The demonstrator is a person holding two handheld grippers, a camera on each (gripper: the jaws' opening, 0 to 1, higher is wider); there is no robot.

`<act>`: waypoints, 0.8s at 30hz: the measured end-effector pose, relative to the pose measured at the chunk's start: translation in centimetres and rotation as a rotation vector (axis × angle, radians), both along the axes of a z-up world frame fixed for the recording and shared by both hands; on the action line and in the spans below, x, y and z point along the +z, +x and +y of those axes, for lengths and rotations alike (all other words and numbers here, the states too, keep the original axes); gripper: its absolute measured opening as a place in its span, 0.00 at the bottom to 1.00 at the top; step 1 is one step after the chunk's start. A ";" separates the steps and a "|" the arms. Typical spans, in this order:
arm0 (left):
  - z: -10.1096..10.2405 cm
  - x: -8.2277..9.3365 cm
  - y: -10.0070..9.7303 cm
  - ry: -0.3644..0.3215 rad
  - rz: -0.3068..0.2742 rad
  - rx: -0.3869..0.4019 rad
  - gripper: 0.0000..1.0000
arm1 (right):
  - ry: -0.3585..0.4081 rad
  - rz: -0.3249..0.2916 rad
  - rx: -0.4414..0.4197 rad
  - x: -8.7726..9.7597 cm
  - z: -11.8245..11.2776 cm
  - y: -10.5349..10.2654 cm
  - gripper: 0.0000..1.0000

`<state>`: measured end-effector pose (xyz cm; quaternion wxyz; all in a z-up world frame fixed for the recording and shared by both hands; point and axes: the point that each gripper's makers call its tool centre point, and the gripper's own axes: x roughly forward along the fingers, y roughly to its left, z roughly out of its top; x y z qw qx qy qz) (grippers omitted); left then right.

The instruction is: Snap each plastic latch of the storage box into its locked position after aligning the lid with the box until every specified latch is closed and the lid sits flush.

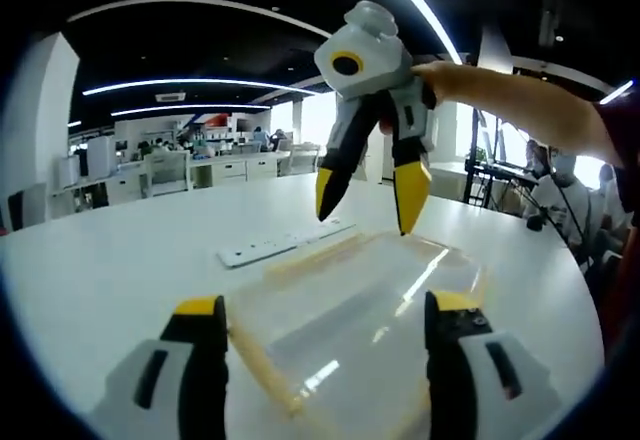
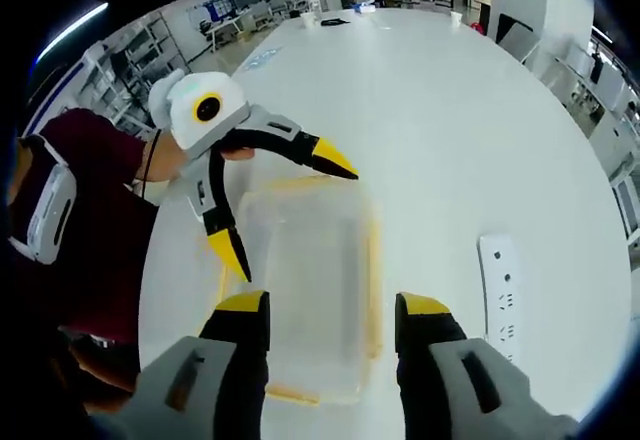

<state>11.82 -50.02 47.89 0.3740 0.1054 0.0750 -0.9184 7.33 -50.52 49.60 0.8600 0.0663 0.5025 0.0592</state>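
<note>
Both grippers hovered with jaws spread wide, the left gripper (image 2: 280, 210) and right gripper (image 1: 372, 195) above the clear, yellow-edged storage box (image 2: 305, 280) on the smooth white bench (image 2: 450, 130).

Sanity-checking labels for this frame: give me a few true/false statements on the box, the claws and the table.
1. Both claws are open. True: the left claw and the right claw grip nothing.
2. The storage box is opaque black. False: it is clear, with yellowish edges.
3. A white power strip lies on the table beside the box. True.
4. The right claw clamps a latch. False: it hangs above the box's far edge.
</note>
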 end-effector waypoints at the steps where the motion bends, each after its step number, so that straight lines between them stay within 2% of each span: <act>1: 0.0 0.0 0.0 0.000 -0.002 0.000 0.82 | 0.003 -0.003 -0.004 0.1 0.1 0.0 0.50; 16: 0.1 0.1 -0.1 -0.005 -0.026 -0.006 0.81 | -0.026 -0.046 -0.026 0.4 0.5 -0.7 0.55; 24: 0.1 0.2 -0.4 -0.007 -0.031 -0.012 0.82 | -0.076 -0.128 -0.036 1.1 0.7 -0.5 0.63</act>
